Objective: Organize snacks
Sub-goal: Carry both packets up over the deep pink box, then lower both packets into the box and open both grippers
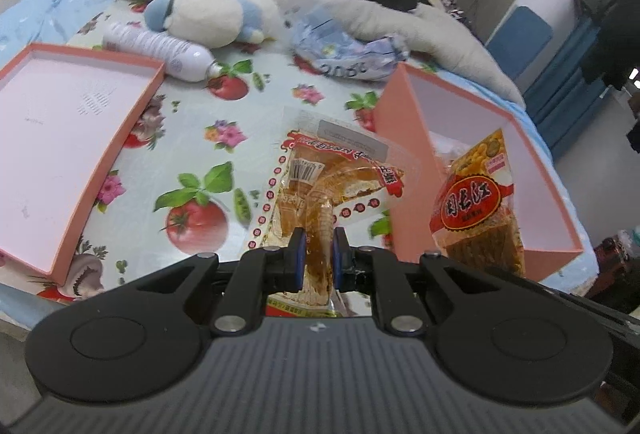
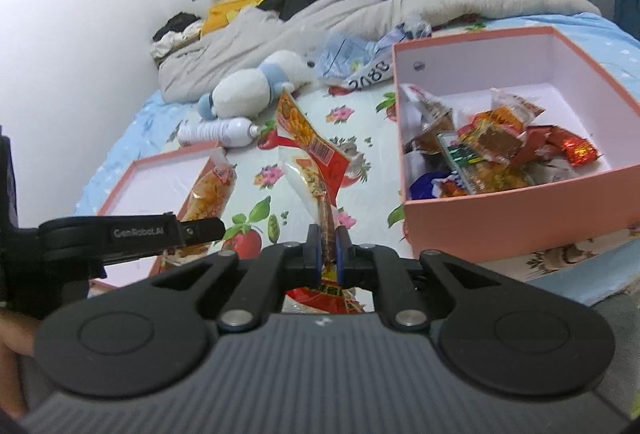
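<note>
Snack packets are gripped by both handheld grippers above a fruit-and-flower-printed bedsheet. A clear cake packet with red trim is pinched between the pads of the left gripper, its far end hanging over the sheet just beside the deep pink box. A flat red-and-orange packet is clamped edge-on by the right gripper, whose jaws are pressed nearly together on it; the same packet is seen from the left wrist view in front of the box's open side. Assorted wrapped snacks are piled inside the box. A shallow pink lid lies empty at the left, with a white bottle and a plush toy behind it.
</note>
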`<control>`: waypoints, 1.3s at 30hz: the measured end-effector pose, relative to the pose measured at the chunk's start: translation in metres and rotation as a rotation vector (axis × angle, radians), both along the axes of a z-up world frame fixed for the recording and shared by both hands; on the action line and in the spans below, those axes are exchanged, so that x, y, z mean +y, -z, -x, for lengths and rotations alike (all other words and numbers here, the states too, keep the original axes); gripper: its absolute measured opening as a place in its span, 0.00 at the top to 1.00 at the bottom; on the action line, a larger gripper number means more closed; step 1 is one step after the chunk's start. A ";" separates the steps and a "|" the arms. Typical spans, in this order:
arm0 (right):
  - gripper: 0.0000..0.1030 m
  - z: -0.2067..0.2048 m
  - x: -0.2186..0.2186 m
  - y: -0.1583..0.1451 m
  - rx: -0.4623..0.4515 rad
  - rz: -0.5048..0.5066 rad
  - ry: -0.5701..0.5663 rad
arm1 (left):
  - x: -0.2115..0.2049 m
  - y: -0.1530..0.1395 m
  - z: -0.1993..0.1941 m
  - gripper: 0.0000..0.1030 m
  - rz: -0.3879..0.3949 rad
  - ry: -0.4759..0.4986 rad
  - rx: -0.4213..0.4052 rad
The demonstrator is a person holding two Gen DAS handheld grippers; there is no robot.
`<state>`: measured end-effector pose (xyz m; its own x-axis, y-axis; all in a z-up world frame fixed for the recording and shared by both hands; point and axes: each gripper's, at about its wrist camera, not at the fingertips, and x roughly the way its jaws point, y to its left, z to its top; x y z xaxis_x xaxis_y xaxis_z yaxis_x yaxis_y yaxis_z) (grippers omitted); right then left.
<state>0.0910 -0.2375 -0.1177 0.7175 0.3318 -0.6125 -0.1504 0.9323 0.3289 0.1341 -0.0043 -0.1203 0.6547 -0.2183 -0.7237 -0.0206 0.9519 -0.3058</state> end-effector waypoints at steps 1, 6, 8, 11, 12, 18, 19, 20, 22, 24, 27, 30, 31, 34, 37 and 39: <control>0.91 0.003 -0.004 -0.003 -0.004 -0.004 0.007 | -0.005 -0.004 0.002 0.85 0.003 0.008 -0.004; 0.91 0.017 -0.024 -0.017 -0.031 -0.002 0.042 | -0.027 -0.018 0.010 0.85 0.030 0.051 -0.021; 0.91 0.021 -0.032 -0.022 -0.041 0.004 0.059 | -0.037 -0.024 0.012 0.85 0.037 0.075 -0.026; 0.90 0.026 -0.047 -0.028 -0.049 0.015 0.083 | -0.053 -0.030 0.010 0.85 0.040 0.111 -0.038; 0.90 0.026 -0.052 -0.029 -0.051 0.022 0.093 | -0.059 -0.032 0.007 0.85 0.041 0.125 -0.041; 0.90 0.007 -0.082 -0.029 -0.058 0.040 0.159 | -0.095 -0.044 -0.023 0.85 0.058 0.202 -0.064; 0.90 0.003 -0.086 -0.030 -0.064 0.043 0.169 | -0.100 -0.047 -0.029 0.85 0.061 0.214 -0.067; 0.90 -0.004 -0.092 -0.031 -0.070 0.050 0.178 | -0.105 -0.049 -0.036 0.85 0.066 0.228 -0.071; 0.90 -0.018 -0.101 -0.033 -0.077 0.062 0.197 | -0.117 -0.055 -0.053 0.85 0.068 0.250 -0.072; 0.90 -0.034 -0.108 -0.034 -0.085 0.093 0.211 | -0.131 -0.061 -0.072 0.85 0.054 0.282 -0.076; 0.90 -0.057 -0.115 -0.036 -0.102 0.129 0.221 | -0.148 -0.069 -0.103 0.85 0.063 0.320 -0.085; 0.90 -0.086 -0.121 -0.029 -0.081 0.153 0.241 | -0.174 -0.073 -0.136 0.85 -0.003 0.339 -0.118; 0.90 -0.094 -0.124 -0.027 -0.073 0.148 0.244 | -0.181 -0.071 -0.149 0.85 -0.013 0.341 -0.119; 0.90 -0.119 -0.131 -0.019 -0.046 0.133 0.239 | -0.197 -0.063 -0.183 0.85 -0.004 0.361 -0.065; 0.90 -0.141 -0.141 -0.011 -0.029 0.119 0.247 | -0.210 -0.050 -0.208 0.85 -0.055 0.376 -0.030; 0.90 -0.155 -0.149 -0.002 0.000 0.098 0.260 | -0.213 -0.040 -0.223 0.85 -0.053 0.374 0.020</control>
